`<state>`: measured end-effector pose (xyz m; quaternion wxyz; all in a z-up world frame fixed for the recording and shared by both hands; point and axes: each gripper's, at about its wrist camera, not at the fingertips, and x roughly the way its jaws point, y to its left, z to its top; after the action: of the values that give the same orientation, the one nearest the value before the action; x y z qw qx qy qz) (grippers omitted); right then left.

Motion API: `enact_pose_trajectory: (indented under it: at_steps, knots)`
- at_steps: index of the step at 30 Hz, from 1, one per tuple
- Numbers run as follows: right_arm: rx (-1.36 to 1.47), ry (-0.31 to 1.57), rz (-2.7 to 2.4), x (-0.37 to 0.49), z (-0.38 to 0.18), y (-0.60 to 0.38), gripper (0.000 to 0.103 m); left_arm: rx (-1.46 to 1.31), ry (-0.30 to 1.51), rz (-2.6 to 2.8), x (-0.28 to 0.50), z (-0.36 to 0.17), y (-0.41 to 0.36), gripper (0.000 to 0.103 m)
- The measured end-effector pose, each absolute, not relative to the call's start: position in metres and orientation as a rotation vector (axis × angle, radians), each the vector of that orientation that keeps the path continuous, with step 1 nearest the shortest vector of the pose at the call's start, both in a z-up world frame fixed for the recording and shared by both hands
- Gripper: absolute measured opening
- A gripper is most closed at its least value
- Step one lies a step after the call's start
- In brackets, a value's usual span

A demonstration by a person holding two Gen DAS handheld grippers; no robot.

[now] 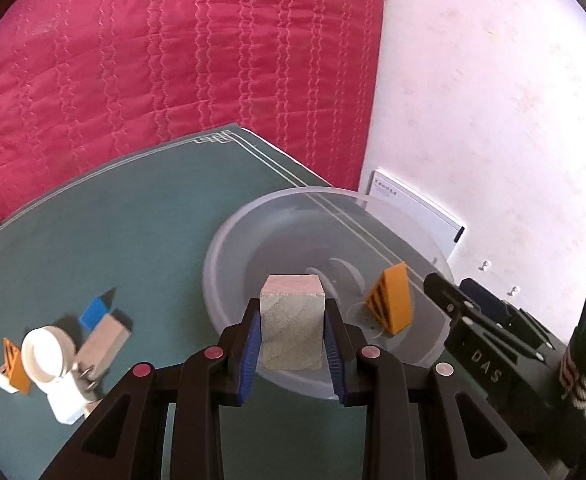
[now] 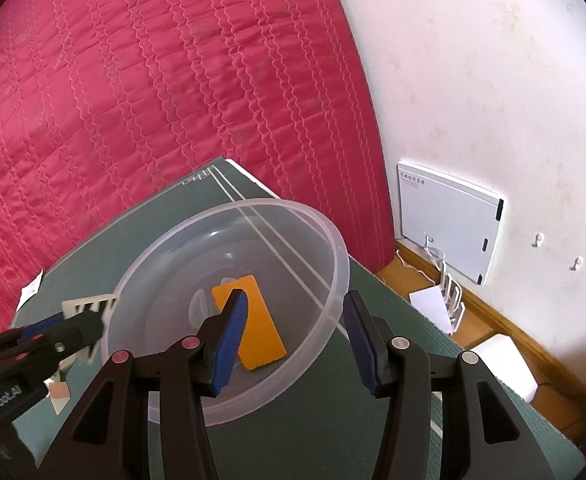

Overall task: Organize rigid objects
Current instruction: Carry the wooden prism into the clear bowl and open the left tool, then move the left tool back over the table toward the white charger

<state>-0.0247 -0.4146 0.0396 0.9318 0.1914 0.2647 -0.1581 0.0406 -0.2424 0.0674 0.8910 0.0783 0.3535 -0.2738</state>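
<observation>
Left claw (image 1: pixel 292 326): blue pads clamped on both sides of a wooden cube (image 1: pixel 293 322), held above the near rim of the clear bowl (image 1: pixel 229 240). Right claw (image 2: pixel 296 332): jaws spread wide, gripping nothing, poised over the bowl's right rim. Bowl contents: one orange wedge (image 1: pixel 389 300), lying on the bottom right of centre. Left of the bowl, on the green table (image 1: pixel 133 208): a loose cluster of a white ring (image 1: pixel 47 354), blue block (image 1: pixel 95 312), wooden block (image 1: pixel 103 346) and small orange piece (image 1: pixel 15 364), well apart from the bowl. Table's far edge borders a red quilted bed (image 1: pixel 173 48); a white wall (image 2: pixel 493 80) with a white panel (image 2: pixel 449 220) stands right.
</observation>
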Motion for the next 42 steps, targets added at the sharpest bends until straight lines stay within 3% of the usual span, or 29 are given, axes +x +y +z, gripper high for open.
enact_pose_trajectory:
  at_steps: [3,5,7,42]
  knots:
    - [0.391,0.542,-0.324,-0.025,0.040,-0.414,0.051,0.153,0.730,-0.588,0.042,0.066,-0.247,0.035]
    - [0.391,0.541,-0.324,-0.025,0.040,-0.414,0.051,0.141,0.721,-0.584,0.042,0.065,-0.244,0.070]
    - [0.390,0.541,-0.324,-0.025,0.040,-0.414,0.051,0.133,0.686,-0.559,0.041,0.066,-0.237,0.083]
    - [0.361,0.507,-0.329,-0.027,0.045,-0.405,0.065,0.021,0.664,-0.194,0.032,0.061,-0.091,0.095]
